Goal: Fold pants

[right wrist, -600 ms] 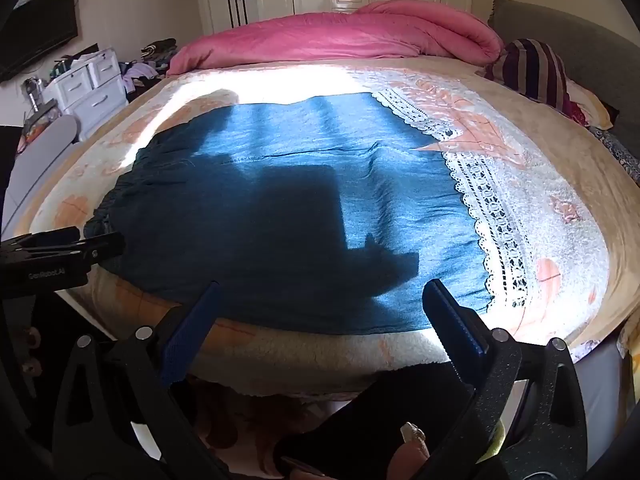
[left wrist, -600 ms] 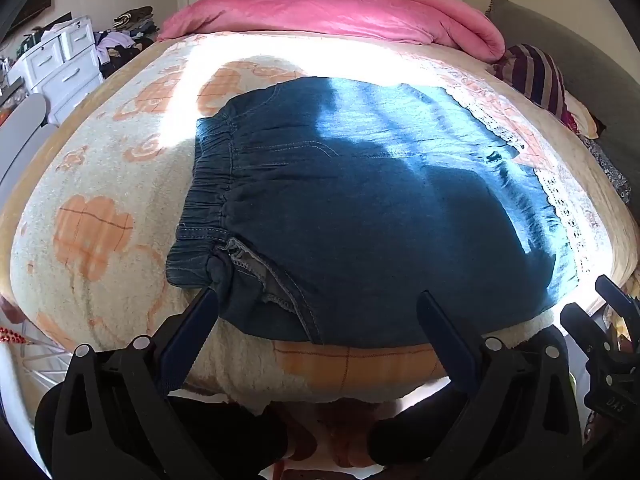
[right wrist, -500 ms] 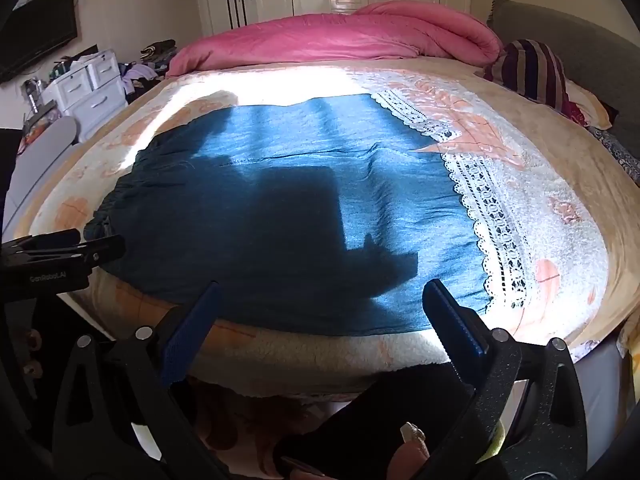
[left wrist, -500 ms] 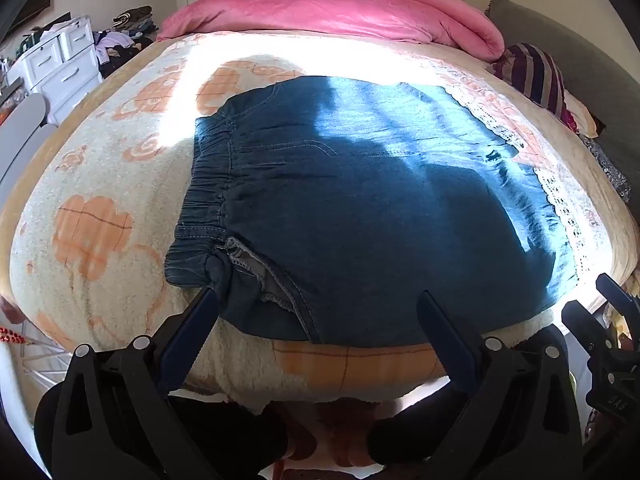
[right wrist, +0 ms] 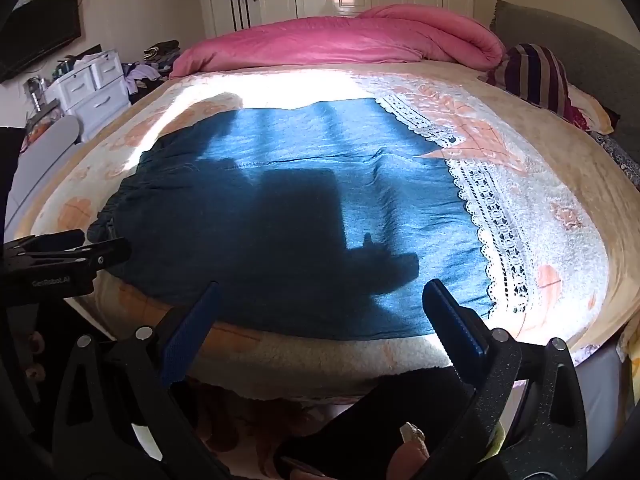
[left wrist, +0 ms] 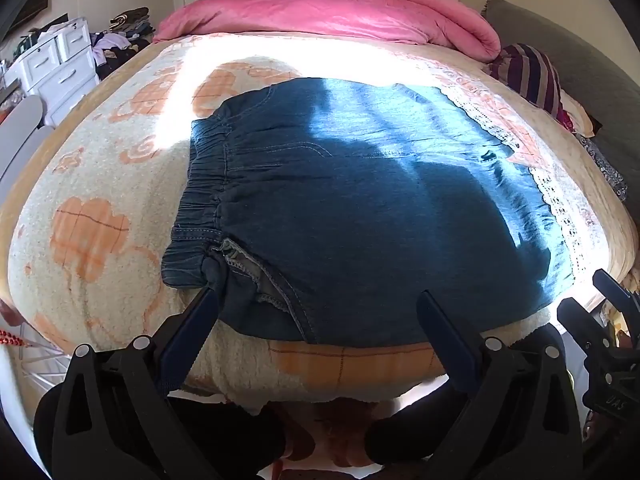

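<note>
Blue denim pants (left wrist: 360, 208) lie flat across the near part of the bed, their gathered elastic waistband (left wrist: 204, 184) at the left and white lace hems (right wrist: 492, 216) at the right. My left gripper (left wrist: 316, 300) hovers wide open over the near edge by the waist corner, nothing between its fingers. Just as wide stands my right gripper (right wrist: 320, 292), over the near edge toward the hem end and holding nothing. In the right wrist view the left gripper (right wrist: 68, 256) shows at the far left edge. A hard shadow falls across the pants.
The bed carries a cream blanket with orange patterns (left wrist: 92, 232). A pink duvet (left wrist: 320, 12) is bunched along the far side, with striped pillows (right wrist: 536, 72) at the right. White drawers (right wrist: 88, 88) and piled clothes stand at the left. Floor shows below the bed's near edge.
</note>
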The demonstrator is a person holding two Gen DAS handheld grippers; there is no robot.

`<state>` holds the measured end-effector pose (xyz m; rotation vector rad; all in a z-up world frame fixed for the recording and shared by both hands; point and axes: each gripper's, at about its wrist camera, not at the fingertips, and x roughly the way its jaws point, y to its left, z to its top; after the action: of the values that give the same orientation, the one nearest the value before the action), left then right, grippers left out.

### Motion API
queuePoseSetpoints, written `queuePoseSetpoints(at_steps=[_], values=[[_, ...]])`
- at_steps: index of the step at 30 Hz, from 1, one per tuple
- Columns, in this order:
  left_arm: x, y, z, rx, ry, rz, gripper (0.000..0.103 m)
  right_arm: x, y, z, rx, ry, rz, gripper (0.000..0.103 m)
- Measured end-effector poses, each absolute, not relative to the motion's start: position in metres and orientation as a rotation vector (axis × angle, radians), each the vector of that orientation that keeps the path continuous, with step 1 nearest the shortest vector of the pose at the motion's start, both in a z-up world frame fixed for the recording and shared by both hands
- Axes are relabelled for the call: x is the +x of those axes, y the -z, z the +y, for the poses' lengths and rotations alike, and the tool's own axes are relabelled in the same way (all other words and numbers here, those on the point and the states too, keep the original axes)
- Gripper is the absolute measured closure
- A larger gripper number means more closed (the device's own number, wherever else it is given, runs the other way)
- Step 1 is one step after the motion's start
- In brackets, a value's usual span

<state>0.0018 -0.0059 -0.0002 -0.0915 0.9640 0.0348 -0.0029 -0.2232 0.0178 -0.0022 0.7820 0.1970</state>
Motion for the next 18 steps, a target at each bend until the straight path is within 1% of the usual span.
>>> queuePoseSetpoints(at_steps=[18], values=[[-0.0011,-0.0028,-0.0041,-0.089,-0.019,0.961,0.004,-0.0024,-0.0154,-0.2246,0.001,-0.191,0.793,0.008]])
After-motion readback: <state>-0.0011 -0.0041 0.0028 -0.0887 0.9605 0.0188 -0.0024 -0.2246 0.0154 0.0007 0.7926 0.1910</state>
